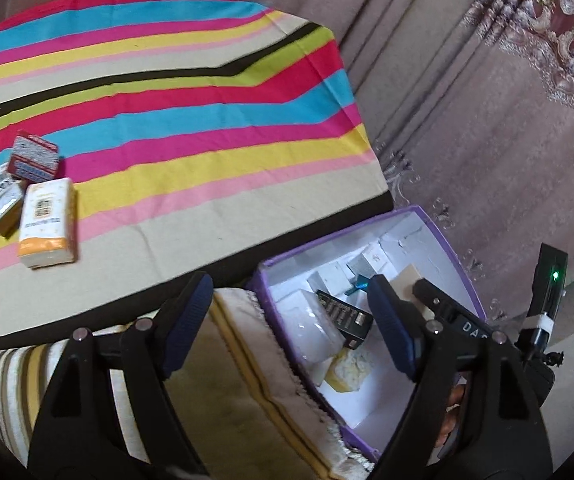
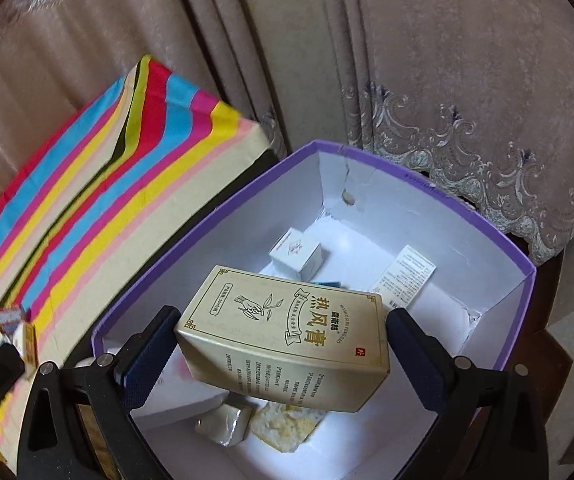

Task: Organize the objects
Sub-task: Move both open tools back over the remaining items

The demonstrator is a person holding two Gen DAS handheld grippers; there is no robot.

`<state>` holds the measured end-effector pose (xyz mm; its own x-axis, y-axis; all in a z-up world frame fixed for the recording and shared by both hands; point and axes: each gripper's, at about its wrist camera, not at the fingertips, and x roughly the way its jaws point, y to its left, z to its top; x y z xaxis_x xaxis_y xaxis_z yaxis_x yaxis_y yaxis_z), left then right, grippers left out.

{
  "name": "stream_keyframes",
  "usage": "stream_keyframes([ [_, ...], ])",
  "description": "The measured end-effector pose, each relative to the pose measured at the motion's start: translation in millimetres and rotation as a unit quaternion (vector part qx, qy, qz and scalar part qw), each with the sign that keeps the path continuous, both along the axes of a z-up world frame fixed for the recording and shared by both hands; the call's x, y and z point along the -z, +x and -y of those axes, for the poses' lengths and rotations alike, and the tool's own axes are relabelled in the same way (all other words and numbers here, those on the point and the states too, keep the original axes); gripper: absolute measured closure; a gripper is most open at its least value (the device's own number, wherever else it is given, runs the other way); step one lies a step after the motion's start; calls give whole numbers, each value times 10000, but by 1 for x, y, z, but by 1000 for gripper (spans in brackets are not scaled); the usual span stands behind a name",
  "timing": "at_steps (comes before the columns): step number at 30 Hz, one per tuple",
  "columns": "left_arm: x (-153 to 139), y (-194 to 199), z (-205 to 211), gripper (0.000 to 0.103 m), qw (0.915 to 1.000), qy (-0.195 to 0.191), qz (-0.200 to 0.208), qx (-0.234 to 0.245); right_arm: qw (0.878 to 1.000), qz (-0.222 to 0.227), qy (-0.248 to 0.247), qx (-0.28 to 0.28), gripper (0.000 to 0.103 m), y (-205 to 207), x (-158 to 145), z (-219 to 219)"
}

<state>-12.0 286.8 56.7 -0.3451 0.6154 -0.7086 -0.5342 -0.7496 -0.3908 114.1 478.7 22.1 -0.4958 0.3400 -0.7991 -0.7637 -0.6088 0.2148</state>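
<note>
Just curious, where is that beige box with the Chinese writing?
The right gripper holds the beige box above the open purple box, beside the striped table.

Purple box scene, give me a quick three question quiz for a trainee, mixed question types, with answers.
1. True or false: the right gripper holds the cream carton over the purple box.
2. The left gripper is: A) shut on a tissue pack, B) open and holding nothing, C) out of view.
3. Fill in: the orange-and-white tissue pack lies on the ____ cloth.

Key: 1 true; 2 B; 3 striped.
</note>
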Motion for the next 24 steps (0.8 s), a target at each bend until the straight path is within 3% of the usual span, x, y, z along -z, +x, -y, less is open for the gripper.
stream_keyframes([
  [11,-11,-8,53,15,9986,-75,-450,-261,9971,179,624,-387,0,-12,-12,22],
  [19,9,-30,130,15,9939,0,225,-1076,9928,21,706,-967,0,-29,-19,52],
  [24,13,-38,176,15,9871,57,236,-1581,9839,-73,670,-1654,0,-46,-27,81],
])
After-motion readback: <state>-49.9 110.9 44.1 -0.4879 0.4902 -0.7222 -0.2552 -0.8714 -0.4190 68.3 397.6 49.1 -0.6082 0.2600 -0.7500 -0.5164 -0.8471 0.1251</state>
